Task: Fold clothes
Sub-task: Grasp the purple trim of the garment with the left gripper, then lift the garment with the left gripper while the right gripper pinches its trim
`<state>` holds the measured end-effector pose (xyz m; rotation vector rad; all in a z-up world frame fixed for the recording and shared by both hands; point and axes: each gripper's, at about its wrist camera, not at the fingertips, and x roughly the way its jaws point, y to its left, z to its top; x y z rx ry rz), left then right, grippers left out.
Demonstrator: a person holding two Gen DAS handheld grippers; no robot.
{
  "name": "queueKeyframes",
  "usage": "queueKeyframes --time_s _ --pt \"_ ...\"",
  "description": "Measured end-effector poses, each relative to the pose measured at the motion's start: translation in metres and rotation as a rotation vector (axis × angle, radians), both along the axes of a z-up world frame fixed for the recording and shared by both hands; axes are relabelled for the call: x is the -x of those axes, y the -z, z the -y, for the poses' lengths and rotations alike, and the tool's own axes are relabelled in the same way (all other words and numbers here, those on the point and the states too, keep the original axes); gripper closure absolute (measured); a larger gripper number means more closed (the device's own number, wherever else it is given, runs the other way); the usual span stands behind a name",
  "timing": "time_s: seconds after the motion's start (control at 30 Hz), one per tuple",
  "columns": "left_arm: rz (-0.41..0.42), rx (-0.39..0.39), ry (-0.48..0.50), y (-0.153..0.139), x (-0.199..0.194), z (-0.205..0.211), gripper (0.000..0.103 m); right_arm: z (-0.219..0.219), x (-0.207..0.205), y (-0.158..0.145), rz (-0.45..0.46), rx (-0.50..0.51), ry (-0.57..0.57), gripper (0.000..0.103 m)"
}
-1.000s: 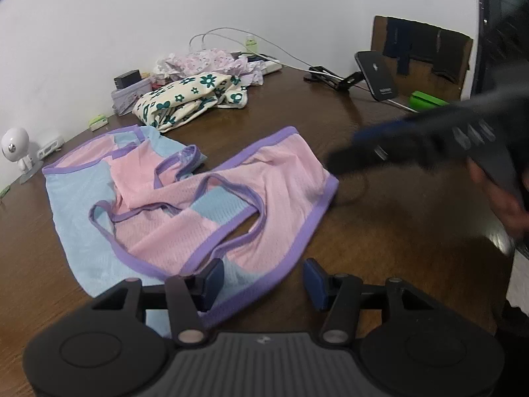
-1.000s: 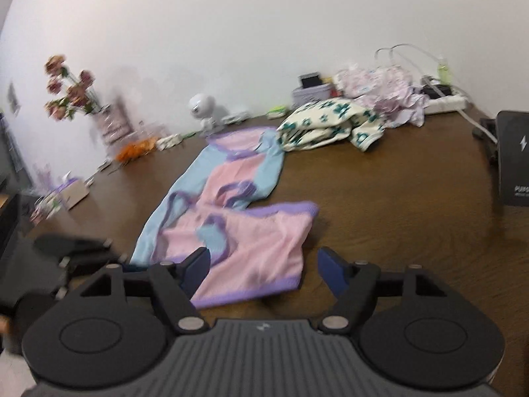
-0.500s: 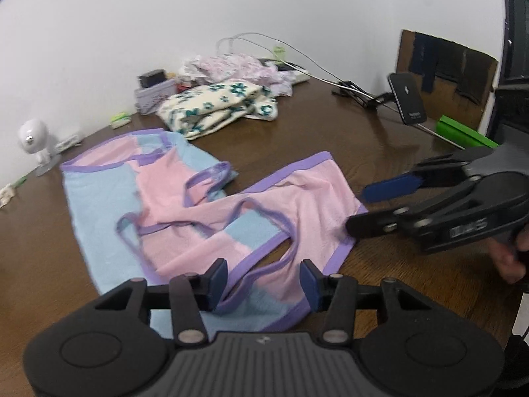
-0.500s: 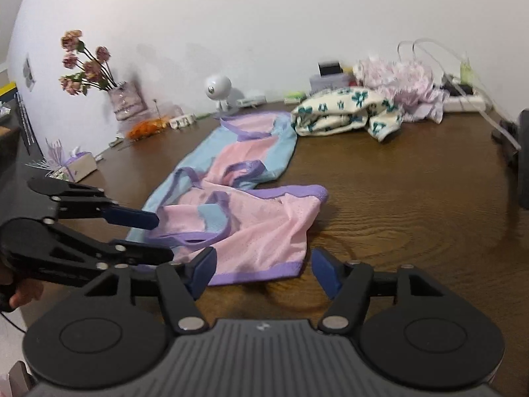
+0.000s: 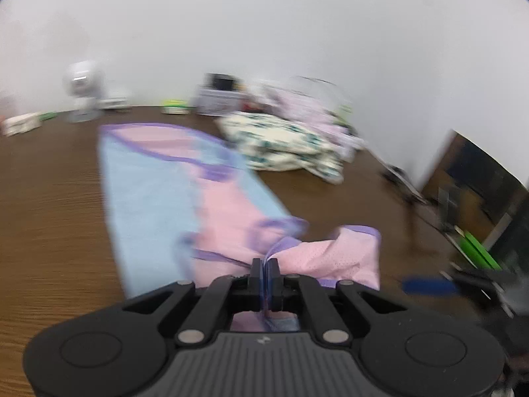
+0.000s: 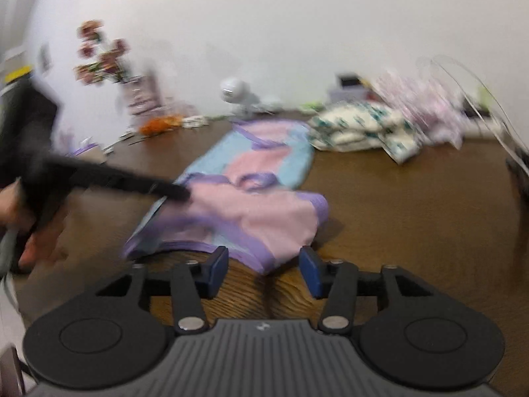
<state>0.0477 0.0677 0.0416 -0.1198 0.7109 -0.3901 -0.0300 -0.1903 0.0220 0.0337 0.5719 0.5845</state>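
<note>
Both tools looked alike. The left gripper [image 5: 265,269] had a black body with a grey ribbed plate in the middle, bearing a small pale mark. Round black discs flanked the plate. Black link arms ran forward from silver rivets, with smaller screws farther out. The right gripper [image 6: 263,263] showed the same build, its fingers [image 6: 216,264] tipped with blue pads. A hand [image 6: 20,218] gripped the other tool's black handle off to its left; any sleeve was too blurred to tell.
</note>
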Motion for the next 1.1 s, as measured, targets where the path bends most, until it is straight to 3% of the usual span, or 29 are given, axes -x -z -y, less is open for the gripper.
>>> queueKeyframes --time_s 0.1,0.13,0.23,0.33,0.37,0.4,0.43,0.5,0.6,0.7,0.83,0.97,1.0,1.07,1.1 --pt "-0.013 0.039 -0.074 0.002 -0.009 -0.019 0.1 -0.024 -0.003 -0.004 0.044 0.068 -0.067 0.046" --pt "-0.023 0.044 -0.096 0.003 -0.009 -0.023 0.094 -0.033 -0.005 -0.005 0.062 0.097 -0.078 0.045" --pt "-0.034 0.011 -0.138 0.0 0.0 -0.031 0.089 -0.059 -0.021 -0.006 0.088 0.189 -0.043 0.045" --pt "-0.015 -0.039 -0.124 -0.009 0.022 -0.03 0.072 -0.074 -0.044 0.0 0.04 0.25 -0.025 0.049" --pt "-0.009 -0.049 -0.106 -0.01 0.031 -0.025 0.066 -0.076 -0.049 0.002 0.015 0.254 -0.033 0.059" --pt "-0.006 -0.063 -0.086 -0.01 0.038 -0.018 0.064 -0.077 -0.054 0.005 -0.008 0.248 -0.03 0.078" --pt "-0.007 -0.082 -0.064 -0.007 0.042 -0.01 0.062 -0.076 -0.057 0.006 -0.026 0.233 -0.016 0.087" --pt "-0.012 -0.169 -0.04 0.002 0.047 0.01 0.062 -0.069 -0.06 0.005 -0.046 0.174 0.027 0.098" --pt "0.021 -0.363 -0.052 0.019 0.049 0.034 0.062 -0.055 -0.053 -0.003 -0.034 0.107 0.079 0.101" --pt "0.078 -0.489 -0.124 0.025 0.051 0.041 0.078 -0.043 -0.033 -0.019 0.019 0.092 0.107 0.102" --pt "0.138 -0.582 -0.154 0.025 0.055 0.047 0.077 -0.035 -0.009 -0.031 0.074 0.134 0.108 0.102" --pt "0.154 -0.669 -0.074 0.034 0.059 0.065 0.076 -0.043 -0.004 -0.024 0.089 0.195 0.097 0.102" --pt "0.157 -0.677 -0.067 0.035 0.06 0.068 0.078 -0.045 -0.003 -0.022 0.095 0.205 0.094 0.102" --pt "0.177 -0.662 -0.074 0.033 0.063 0.069 0.098 -0.05 -0.002 -0.019 0.105 0.23 0.085 0.102" --pt "0.191 -0.638 -0.089 0.029 0.065 0.068 0.098 -0.053 -0.001 -0.017 0.108 0.245 0.083 0.101"
